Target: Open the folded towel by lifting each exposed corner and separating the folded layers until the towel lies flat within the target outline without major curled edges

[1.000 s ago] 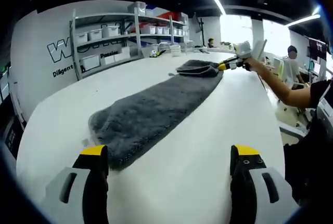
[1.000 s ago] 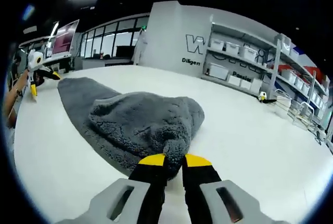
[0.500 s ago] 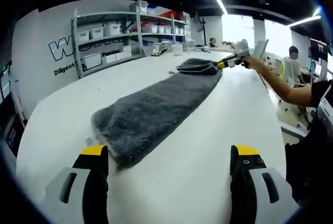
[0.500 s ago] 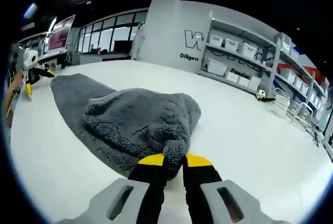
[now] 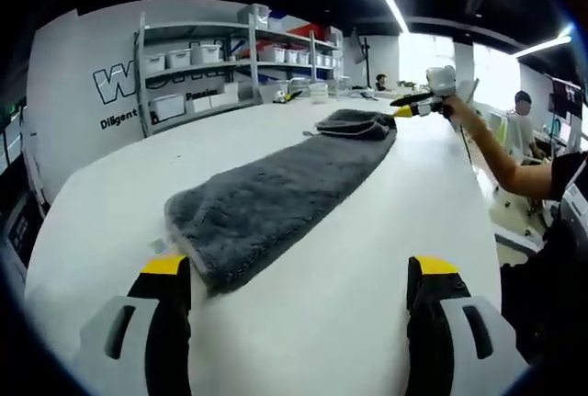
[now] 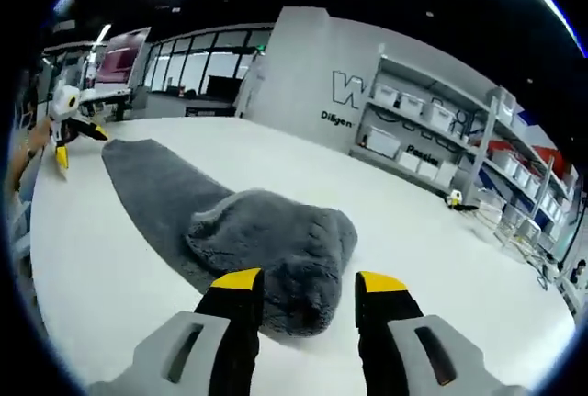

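A long grey towel [image 5: 266,194] stretches away across the white table [image 5: 367,258]. Its near end lies flat just ahead of my left gripper [image 5: 299,272], whose jaws stand wide open with nothing between them. The far end is a folded lump [image 5: 354,123]. In the left gripper view, my right gripper [image 5: 411,102] hovers just past that lump, held by a person's arm. In the right gripper view the lump [image 6: 276,244] lies right in front of my right gripper [image 6: 309,281], open and slightly above it. My left gripper [image 6: 69,125] shows small at the towel's other end.
Metal shelving with white bins [image 5: 193,74] lines the wall beyond the table. A small yellow-and-black object [image 6: 457,198] sits on the table's far part. A seated person [image 5: 525,125] is at desks to the right. The table edge [image 5: 487,231] runs close on that side.
My right gripper was shut on the towel's folded end; it has opened, let go and drawn up and back a little. The fold has dropped onto the table. My left gripper stays open.
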The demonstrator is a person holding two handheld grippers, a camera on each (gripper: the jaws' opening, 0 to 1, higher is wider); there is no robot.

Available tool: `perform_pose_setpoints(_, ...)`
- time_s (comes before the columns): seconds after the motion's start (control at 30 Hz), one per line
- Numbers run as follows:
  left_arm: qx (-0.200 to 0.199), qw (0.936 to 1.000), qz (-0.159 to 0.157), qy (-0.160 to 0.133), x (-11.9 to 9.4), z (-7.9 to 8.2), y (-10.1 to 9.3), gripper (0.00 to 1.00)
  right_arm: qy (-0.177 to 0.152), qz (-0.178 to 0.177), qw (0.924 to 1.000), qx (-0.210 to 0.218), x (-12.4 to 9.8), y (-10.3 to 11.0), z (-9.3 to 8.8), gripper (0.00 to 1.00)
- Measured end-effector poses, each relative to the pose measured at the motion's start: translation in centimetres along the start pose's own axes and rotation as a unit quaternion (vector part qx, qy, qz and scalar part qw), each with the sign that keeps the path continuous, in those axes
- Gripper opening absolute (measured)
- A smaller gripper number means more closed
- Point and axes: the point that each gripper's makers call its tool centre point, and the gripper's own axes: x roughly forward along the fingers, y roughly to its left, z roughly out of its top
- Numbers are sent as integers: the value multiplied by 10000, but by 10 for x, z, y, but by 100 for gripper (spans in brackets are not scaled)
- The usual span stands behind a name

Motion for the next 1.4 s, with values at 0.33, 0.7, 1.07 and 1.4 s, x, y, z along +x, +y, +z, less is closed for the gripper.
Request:
perform_pose_setpoints(0.33,29,10000,-53,-9,0,0,-6,96,-23,1030,9936,-474,28,82,28,37)
perform_pose_setpoints(0.7,100,9999,-60,-31,-4,3,-11,96,325,1085,9912,-688,66,95,13,27)
perform_pose_setpoints(1.07,79,9999,-67,-31,-2,2,-14,96,112,970,9915,-861,67,85,18,3)
perform_pose_setpoints(1.4,70,10000,-20,-17,-3,2,-8,95,-235,267,9975,-605,42,23,43,2)
